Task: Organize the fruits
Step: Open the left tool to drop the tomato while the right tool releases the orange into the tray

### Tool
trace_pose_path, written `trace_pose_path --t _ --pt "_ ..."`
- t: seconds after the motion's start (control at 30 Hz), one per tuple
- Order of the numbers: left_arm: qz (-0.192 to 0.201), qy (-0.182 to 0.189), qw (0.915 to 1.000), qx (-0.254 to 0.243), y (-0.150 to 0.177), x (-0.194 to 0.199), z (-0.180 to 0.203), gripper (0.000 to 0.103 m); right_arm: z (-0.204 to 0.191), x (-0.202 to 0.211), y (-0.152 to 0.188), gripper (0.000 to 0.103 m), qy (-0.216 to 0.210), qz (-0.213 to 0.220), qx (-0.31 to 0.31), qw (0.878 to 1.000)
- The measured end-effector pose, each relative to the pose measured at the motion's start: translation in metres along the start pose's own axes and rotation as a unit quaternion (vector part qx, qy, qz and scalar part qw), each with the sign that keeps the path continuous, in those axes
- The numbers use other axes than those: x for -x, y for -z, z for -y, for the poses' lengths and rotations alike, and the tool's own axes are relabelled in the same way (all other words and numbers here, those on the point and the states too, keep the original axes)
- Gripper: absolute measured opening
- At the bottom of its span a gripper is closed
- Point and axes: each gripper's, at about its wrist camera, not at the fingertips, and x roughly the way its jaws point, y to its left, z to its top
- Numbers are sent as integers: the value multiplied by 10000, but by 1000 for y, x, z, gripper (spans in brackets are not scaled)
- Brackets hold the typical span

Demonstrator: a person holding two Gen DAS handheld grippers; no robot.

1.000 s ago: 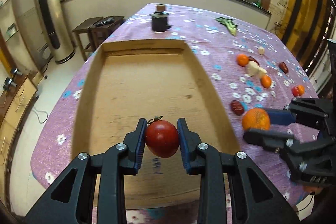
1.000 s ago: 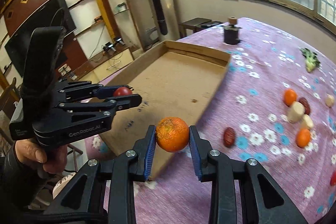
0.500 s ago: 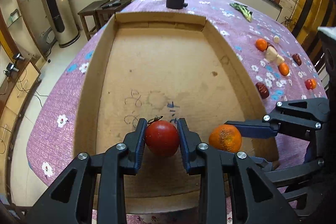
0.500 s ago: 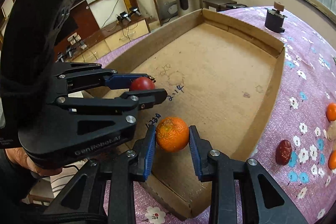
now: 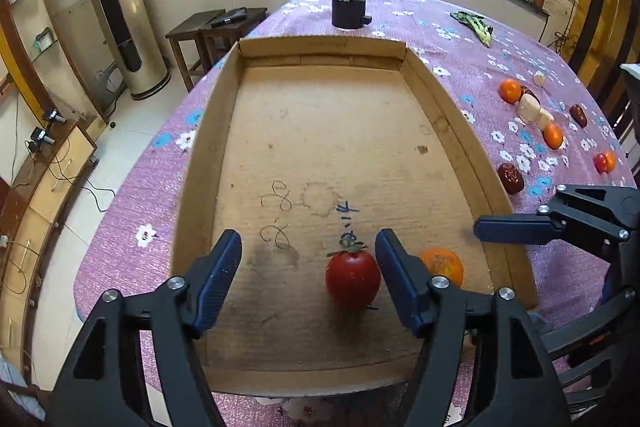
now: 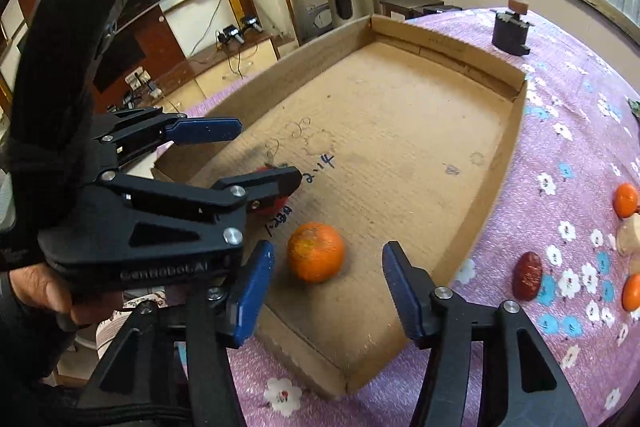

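A red tomato [image 5: 352, 279] rests on the floor of the cardboard tray [image 5: 320, 49], near its front edge. My left gripper [image 5: 307, 239] is above it with its jaws opening wide. The tomato lies close beside the right finger, and the pads do not press it. Just to its right is an orange [image 5: 442, 265], partly hidden by that finger. In the right wrist view the orange [image 6: 316, 257] lies on the tray [image 6: 440, 45] between the opening jaws of my right gripper [image 6: 327, 251], free of both pads. The left gripper [image 6: 256, 155] hides most of the tomato [image 6: 277, 205].
Loose small oranges [image 5: 510, 91], red dates [image 5: 510, 177] and pale pieces [image 5: 528, 107] lie on the purple flowered tablecloth right of the tray. A black holder [image 5: 348, 11] and a green leafy vegetable [image 5: 476, 25] are at the far end. A person's hand [image 6: 40, 295] holds the left gripper.
Both grippers came in over the near end of the tray and sank slightly. Each then opened, and the tomato and the orange now lie on the tray floor.
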Motion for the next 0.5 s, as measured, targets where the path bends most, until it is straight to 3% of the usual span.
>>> trace_pose_path --t 0.5 --pt "239 160 9995 -125 -11 20 23 69 26 65 33 58 245 505 -415 9976"
